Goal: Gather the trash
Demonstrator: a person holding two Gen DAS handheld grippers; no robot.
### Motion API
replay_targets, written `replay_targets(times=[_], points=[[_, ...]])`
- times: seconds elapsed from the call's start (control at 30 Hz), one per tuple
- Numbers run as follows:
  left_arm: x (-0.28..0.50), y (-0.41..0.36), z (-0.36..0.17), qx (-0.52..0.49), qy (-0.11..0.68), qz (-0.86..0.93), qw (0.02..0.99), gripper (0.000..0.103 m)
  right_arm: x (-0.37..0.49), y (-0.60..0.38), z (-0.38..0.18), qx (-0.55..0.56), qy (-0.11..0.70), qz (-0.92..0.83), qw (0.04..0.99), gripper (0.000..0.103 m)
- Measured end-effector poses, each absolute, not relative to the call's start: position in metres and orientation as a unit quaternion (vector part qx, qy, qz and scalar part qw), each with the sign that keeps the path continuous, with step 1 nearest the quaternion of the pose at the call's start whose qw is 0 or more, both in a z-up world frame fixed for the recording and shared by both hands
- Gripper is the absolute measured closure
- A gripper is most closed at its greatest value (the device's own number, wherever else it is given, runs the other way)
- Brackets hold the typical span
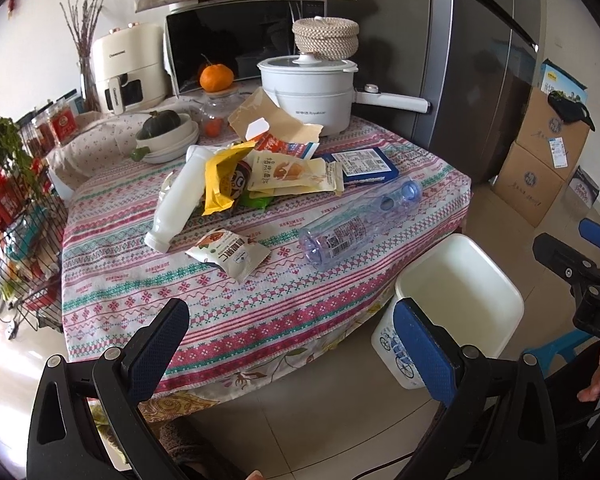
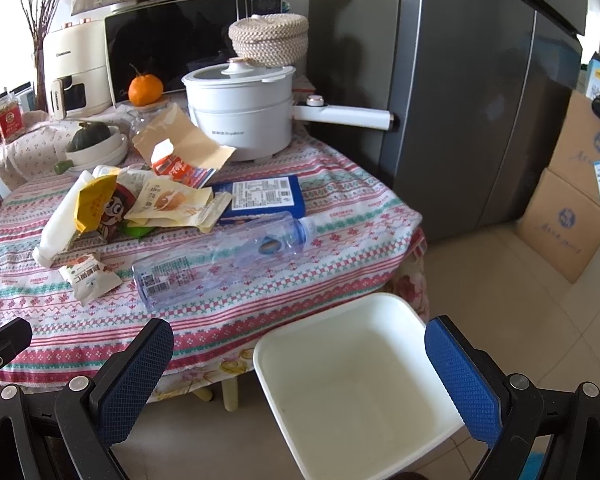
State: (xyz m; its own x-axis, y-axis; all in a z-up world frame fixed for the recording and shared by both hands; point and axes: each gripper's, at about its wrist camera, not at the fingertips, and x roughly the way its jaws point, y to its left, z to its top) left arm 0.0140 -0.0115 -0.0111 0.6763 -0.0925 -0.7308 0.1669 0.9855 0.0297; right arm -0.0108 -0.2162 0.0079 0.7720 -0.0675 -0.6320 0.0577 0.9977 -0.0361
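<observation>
Trash lies on the patterned tablecloth [image 1: 228, 304]: a clear plastic bottle [image 1: 356, 220] [image 2: 220, 256] on its side, a white bottle [image 1: 180, 200] [image 2: 60, 220], a small snack packet [image 1: 228, 254] [image 2: 88, 276], a yellow wrapper [image 1: 222, 180] [image 2: 96, 204], cream wrappers [image 1: 288, 176] [image 2: 172, 204], a blue box [image 1: 364, 164] [image 2: 260, 196] and torn cardboard [image 1: 268, 120]. A white bin [image 1: 456, 304] [image 2: 356, 384] stands on the floor beside the table, empty. My left gripper [image 1: 290, 344] is open before the table's near edge. My right gripper [image 2: 300, 372] is open above the bin.
A white pot [image 1: 312, 92], a microwave [image 1: 236, 40], an orange [image 1: 216, 76], stacked bowls with a squash [image 1: 164, 136] and an air fryer [image 1: 128, 68] stand at the table's back. A grey fridge [image 1: 480, 60] and cardboard boxes [image 1: 540, 160] stand right; a wire rack [image 1: 20, 220] stands left.
</observation>
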Motion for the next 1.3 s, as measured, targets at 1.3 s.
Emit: replay_targets(times=[1.3], points=[[0.224, -0.152, -0.103, 0.259, 0.556, -0.225, 0.757, 0.038, 0.144, -0.357, -0.034, 0.146, 0.543, 0.016, 0.827, 0.0]])
